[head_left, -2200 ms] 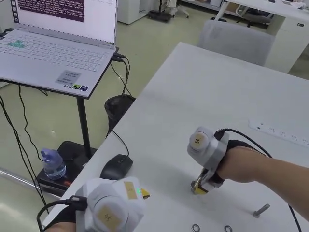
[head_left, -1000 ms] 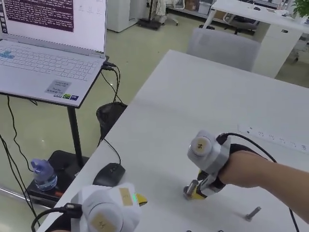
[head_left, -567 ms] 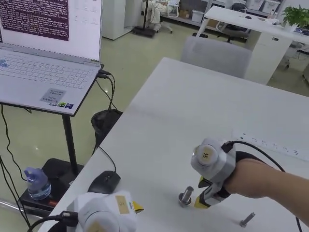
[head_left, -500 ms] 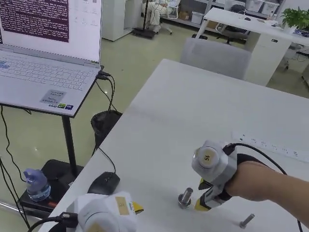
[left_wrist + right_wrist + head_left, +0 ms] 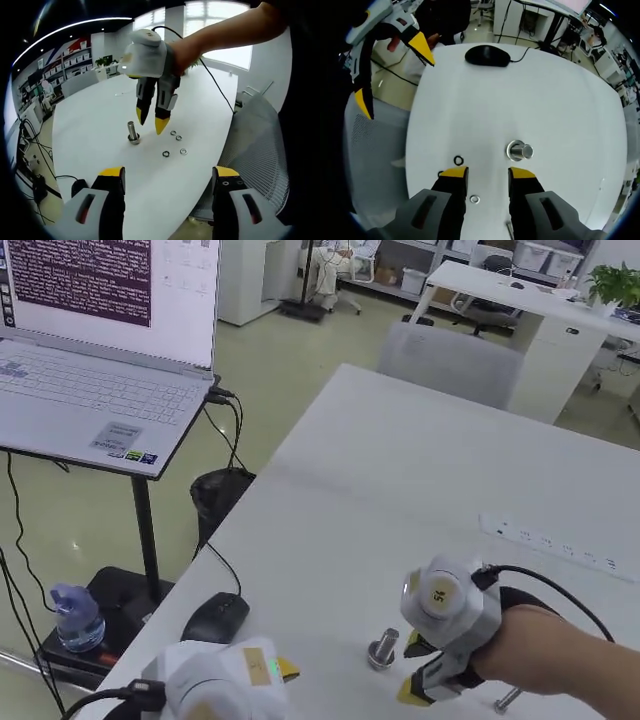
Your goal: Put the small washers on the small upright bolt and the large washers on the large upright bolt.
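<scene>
On the white desk [image 5: 400,490], the right hand-held gripper [image 5: 488,173] has its jaws a little apart and holds nothing. The left hand-held gripper [image 5: 167,172] is spread wide and empty. A second ago the right one's tips were on the big bolt [image 5: 383,648], but now it has let go and backed off, and the bolt stands up alone with the little washers [image 5: 183,151] lying flat near it.

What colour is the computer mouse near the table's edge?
The mouse is black, clearest in the right gripper view.
</scene>
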### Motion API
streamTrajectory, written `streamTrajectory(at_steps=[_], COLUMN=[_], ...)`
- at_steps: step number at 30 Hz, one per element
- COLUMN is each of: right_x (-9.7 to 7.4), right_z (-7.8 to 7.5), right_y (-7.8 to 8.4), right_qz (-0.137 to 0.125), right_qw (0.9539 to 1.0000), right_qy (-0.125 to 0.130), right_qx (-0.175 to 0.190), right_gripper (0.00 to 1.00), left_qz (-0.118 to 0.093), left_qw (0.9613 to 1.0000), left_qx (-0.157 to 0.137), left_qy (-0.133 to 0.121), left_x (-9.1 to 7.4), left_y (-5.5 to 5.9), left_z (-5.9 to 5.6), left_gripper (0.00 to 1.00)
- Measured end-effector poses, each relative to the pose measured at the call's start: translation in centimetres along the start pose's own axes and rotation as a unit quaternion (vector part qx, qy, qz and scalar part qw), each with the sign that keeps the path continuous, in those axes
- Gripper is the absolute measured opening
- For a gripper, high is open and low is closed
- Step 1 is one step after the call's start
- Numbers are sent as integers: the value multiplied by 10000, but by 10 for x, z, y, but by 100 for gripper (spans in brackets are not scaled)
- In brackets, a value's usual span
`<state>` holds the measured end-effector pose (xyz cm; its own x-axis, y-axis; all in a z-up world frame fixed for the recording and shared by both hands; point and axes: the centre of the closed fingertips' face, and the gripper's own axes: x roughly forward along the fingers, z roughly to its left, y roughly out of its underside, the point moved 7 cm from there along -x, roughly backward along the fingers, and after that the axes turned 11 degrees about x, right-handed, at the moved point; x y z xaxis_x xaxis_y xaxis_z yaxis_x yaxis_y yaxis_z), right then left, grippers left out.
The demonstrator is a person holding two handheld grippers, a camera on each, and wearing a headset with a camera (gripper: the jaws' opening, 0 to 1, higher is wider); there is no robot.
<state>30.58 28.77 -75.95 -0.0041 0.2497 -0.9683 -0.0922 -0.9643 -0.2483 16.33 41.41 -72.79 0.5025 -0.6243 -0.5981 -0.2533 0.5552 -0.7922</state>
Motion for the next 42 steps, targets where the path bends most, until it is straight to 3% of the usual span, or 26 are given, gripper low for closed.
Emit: streamTrajectory(at_steps=[8,21,35,42], right_x=[12,41,54,55], right_z=[16,39,39,39], right_y=[3,14,16,17], right_qz=[-91,-67,74,-68], right_qw=[9998,9995,9998,9999], right_qy=[-187,-257,-46,-74], right_qx=[-77,-151,-154,-33], right_gripper=[33,31,27,22], left_qz=[1,-34,-40,-34], left_qw=[10000,10000,9999,9999], left_qx=[-34,-48,-108,-117], left_qy=[-37,-33,-55,-83], left_x=[0,3,0,-1], left_y=[1,0,3,5], left_z=[2,2,0,0], left_gripper=[70,69,69,68])
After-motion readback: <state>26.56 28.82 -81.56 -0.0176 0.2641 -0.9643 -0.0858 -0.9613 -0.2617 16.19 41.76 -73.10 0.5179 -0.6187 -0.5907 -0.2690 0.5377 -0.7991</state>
